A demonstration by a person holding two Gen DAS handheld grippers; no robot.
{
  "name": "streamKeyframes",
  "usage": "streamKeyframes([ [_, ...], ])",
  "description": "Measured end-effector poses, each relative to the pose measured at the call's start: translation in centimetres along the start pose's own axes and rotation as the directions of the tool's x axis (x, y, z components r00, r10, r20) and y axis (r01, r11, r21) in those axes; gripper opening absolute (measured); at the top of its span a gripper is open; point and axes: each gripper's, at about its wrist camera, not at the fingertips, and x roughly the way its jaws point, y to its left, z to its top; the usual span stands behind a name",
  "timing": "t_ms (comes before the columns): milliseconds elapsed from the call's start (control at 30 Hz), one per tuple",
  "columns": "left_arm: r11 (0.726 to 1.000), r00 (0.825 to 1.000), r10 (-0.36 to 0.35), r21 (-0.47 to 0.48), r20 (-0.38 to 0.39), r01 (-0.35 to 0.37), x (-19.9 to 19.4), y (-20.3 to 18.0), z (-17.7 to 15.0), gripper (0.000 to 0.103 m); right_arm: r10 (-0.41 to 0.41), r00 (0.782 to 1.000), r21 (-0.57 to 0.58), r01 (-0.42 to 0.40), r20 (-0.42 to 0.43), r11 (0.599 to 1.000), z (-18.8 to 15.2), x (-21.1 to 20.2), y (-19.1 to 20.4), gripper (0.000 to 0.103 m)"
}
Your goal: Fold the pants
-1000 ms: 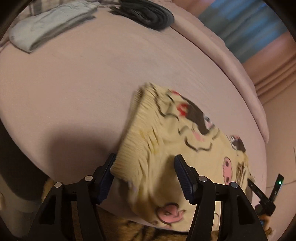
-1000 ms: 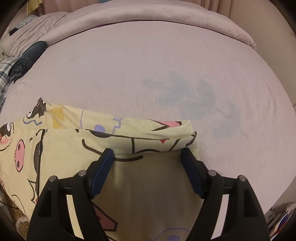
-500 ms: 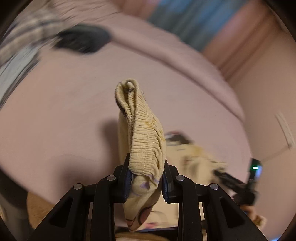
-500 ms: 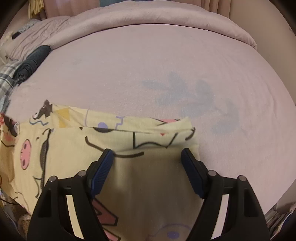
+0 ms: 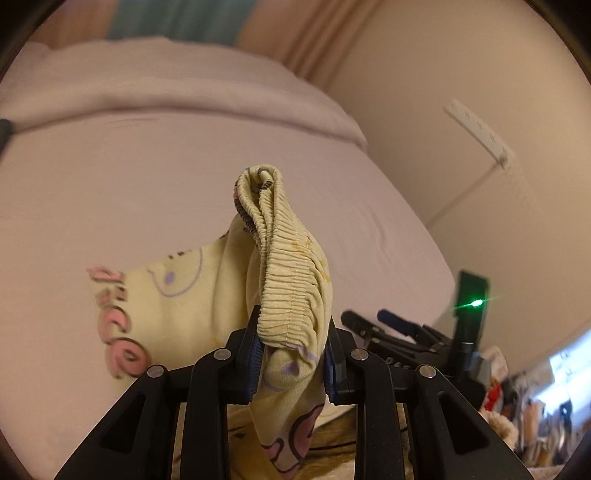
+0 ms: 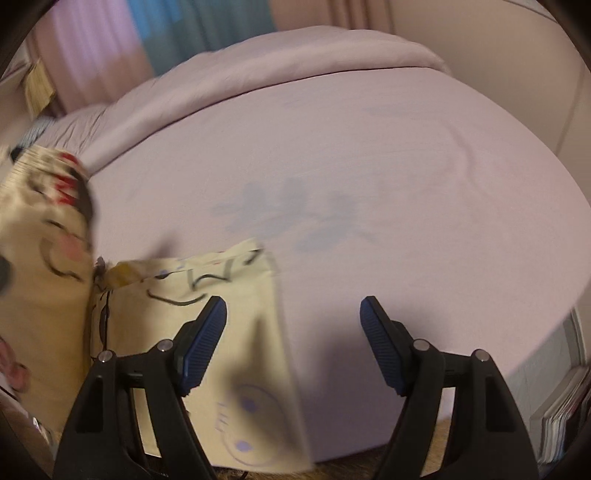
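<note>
Left claw pinches the pants' waistband; right claw gapes over the bed.

The left gripper (image 5: 293, 360), nearly closed, clamps the ribbed, gathered elastic waistband of the soft yellow cartoon-print pants (image 5: 284, 266), which rises toward 12 o'clock while one leg trails to 9 o'clock across the smooth mauve bed sheet (image 5: 110, 177). The right gripper (image 6: 293, 323) stands wide, gripping nothing; blurred pants fabric lies under its 9 o'clock finger (image 6: 201, 341). Curtains (image 6: 177, 33) hang at 12 o'clock.

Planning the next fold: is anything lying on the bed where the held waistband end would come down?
Nothing visible. The left gripper clamps the pants by the waistband, and the bed beyond is bare.
</note>
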Motion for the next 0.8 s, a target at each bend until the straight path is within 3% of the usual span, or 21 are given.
streamKeyframes([
  [133,1.000,0.993,-0.004,-0.015,-0.121,0.003,5.5,0.3,-0.3,0.025,-0.028,1.000,0.053,0.028,0.002,0.998,-0.7,-0.7,-2.1,0.076],
  [333,0.995,0.970,-0.045,-0.099,-0.239,0.022,9.9,1.7,-0.6,0.026,-0.035,0.999,0.096,0.037,-0.017,0.995,-1.5,-0.8,-3.4,0.076],
  [400,0.992,0.967,-0.069,-0.118,-0.246,0.041,9.5,2.2,-0.4,0.032,-0.037,0.999,0.101,0.039,-0.020,0.994,-1.7,-0.8,-3.4,0.076],
  [467,0.987,0.967,-0.122,-0.129,-0.224,0.095,8.3,2.3,0.3,0.051,-0.035,0.999,0.094,0.036,-0.016,0.995,-1.6,-1.1,-3.7,0.076],
  [567,0.981,0.971,-0.168,-0.128,-0.173,0.147,4.9,3.0,1.0,0.063,-0.020,1.000,0.080,0.020,-0.001,0.997,-0.9,-1.7,-2.9,0.076],
  [633,0.985,0.983,-0.142,-0.115,-0.115,0.129,2.2,3.9,1.6,0.064,0.009,1.000,0.066,-0.010,0.021,0.998,-0.4,-2.4,-2.1,0.076],
  [733,0.996,0.999,0.016,-0.084,-0.046,-0.020,-1.2,6.6,1.0,0.064,0.064,0.996,0.011,-0.065,0.063,0.998,0.3,-3.6,-0.1,0.076],
  [800,0.988,0.990,0.139,-0.070,-0.009,-0.140,-2.1,9.1,0.3,0.064,0.113,0.991,-0.038,-0.110,0.072,0.993,0.5,-3.6,1.6,0.076],
])
